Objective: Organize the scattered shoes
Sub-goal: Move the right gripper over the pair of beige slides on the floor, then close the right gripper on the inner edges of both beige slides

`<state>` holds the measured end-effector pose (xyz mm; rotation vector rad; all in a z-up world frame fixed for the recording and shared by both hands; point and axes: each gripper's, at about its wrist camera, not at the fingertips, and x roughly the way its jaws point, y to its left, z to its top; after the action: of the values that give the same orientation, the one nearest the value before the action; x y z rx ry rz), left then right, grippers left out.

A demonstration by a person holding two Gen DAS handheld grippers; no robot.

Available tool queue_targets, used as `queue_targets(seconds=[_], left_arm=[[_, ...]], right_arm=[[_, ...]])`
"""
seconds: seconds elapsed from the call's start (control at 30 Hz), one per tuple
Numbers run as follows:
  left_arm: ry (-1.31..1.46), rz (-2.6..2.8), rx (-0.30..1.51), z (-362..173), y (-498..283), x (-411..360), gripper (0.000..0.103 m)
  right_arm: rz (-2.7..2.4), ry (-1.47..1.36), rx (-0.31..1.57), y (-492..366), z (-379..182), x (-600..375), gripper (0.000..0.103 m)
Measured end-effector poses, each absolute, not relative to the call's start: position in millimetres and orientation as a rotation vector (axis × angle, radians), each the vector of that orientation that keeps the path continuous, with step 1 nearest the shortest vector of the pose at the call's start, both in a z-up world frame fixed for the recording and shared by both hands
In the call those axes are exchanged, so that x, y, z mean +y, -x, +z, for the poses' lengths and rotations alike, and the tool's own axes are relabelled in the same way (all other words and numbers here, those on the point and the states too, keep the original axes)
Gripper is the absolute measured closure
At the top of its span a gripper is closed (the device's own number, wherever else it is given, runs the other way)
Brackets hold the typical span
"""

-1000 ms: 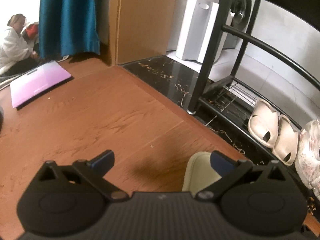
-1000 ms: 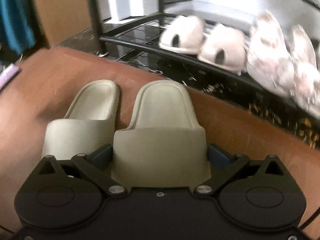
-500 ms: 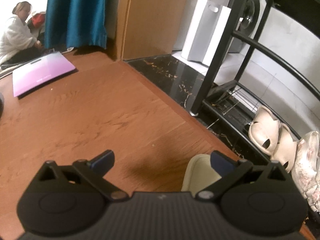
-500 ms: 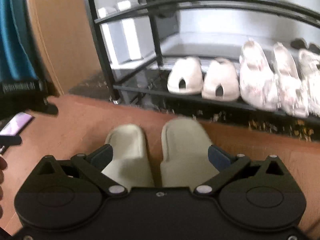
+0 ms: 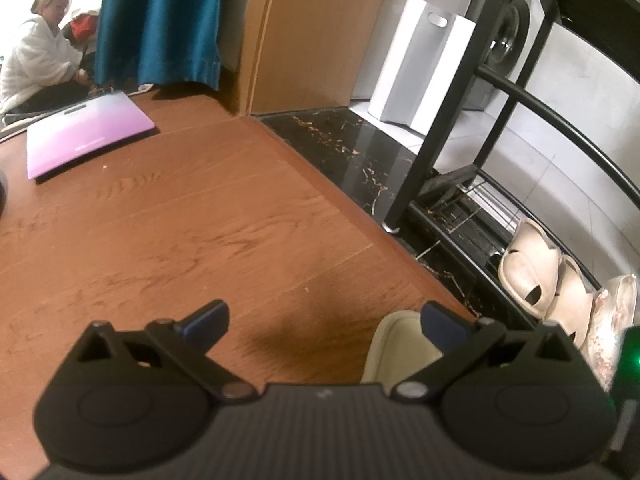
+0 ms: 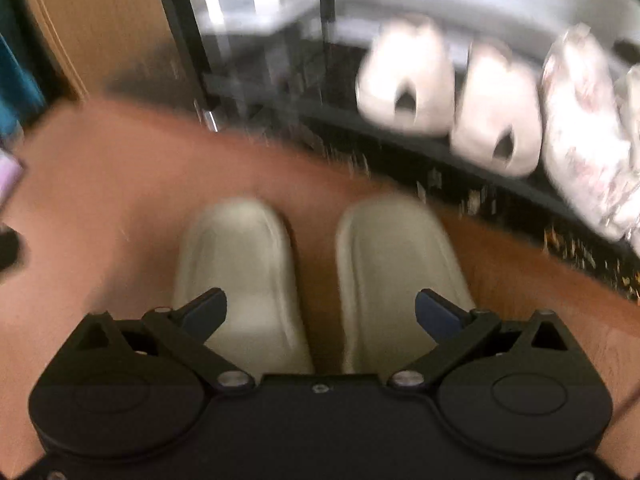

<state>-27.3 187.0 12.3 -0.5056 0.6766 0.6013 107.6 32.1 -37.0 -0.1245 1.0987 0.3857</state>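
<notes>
Two pale green slippers lie side by side on the wooden floor, the left slipper [image 6: 240,276] and the right slipper [image 6: 400,276], toes toward the black shoe rack [image 6: 320,112]. My right gripper [image 6: 320,312] hovers open above and behind the pair, holding nothing; this view is motion-blurred. My left gripper [image 5: 324,320] is open and empty over bare floor, and the toe of one green slipper [image 5: 400,348] shows behind its right finger. White clogs [image 5: 532,272] and floral shoes [image 5: 612,316] sit on the rack's bottom shelf.
A purple flat scale [image 5: 86,134] lies on the floor at far left. A seated person [image 5: 36,52] is beyond it, beside a teal curtain [image 5: 160,20]. A white box [image 5: 420,68] stands behind the rack. A black marble strip [image 5: 352,152] borders the wood floor.
The right gripper has let go of the right slipper and drawn back above the pair, then dipped nearer again. The left gripper tilted slightly, staying open.
</notes>
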Motion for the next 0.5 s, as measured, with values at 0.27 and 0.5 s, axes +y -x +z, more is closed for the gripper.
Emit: queue_targets(seconds=[0.27,0.5], left_arm=[[0.514,0.595,0.679,12,28,187,0.001],[0.52,0.596,0.673,13,29,186,0.001]], right_arm=[[0.354,0.182,1.183,-102,-40,6,0.049],[0.277,0.044,1.194,-97,-38,-32,0.053]])
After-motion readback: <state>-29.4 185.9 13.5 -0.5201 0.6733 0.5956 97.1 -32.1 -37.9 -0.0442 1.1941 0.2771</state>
